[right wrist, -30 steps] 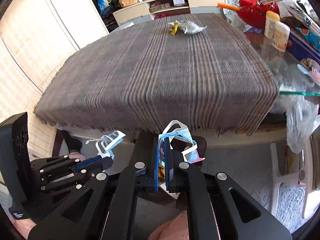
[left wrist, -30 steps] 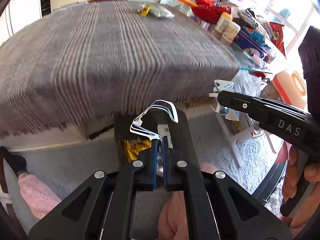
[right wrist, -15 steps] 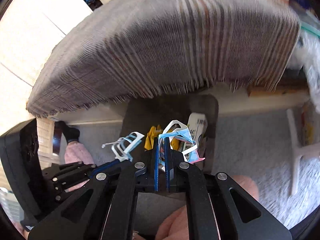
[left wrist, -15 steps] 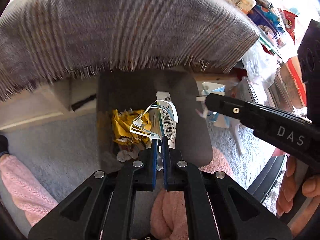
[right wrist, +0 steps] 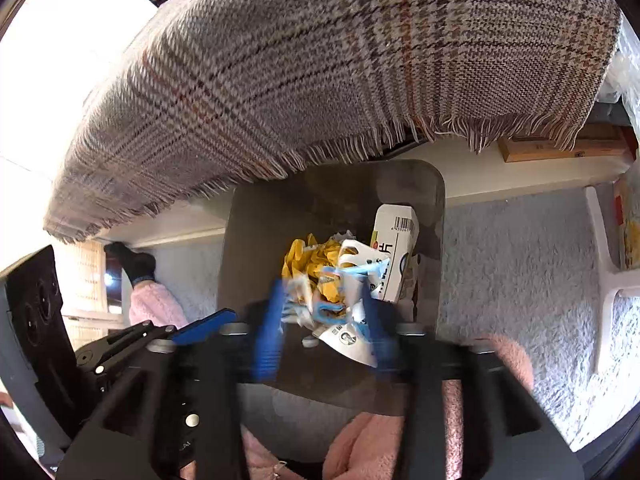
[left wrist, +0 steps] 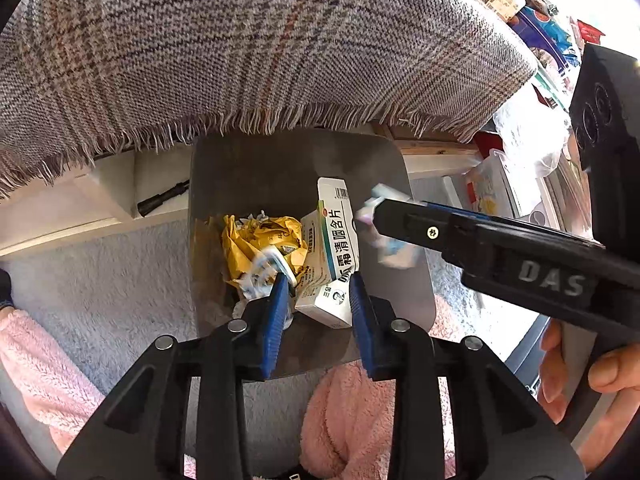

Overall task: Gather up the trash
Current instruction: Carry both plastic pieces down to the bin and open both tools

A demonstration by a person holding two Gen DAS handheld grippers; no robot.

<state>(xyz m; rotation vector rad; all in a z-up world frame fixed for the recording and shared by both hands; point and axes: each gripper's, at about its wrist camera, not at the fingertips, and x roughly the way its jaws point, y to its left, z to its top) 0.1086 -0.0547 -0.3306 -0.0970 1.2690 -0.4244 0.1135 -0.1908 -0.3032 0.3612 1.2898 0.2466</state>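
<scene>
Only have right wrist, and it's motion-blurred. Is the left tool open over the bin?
Observer: Yes, the left wrist view shows the left tool with jaws apart above the bin.
Operator: Anything in it?
Observer: Nothing between the pads; a blurred white-blue scrap sits beside one finger, over the yellow wrapper.
Operator: My tool from outside?
Observer: The right tool has a blurred pale scrap at its tip; contact unclear.

Woven fringed tablecloth [left wrist: 256,40]; crumpled yellow paper [left wrist: 256,244]; glossy carton [left wrist: 336,248].
</scene>
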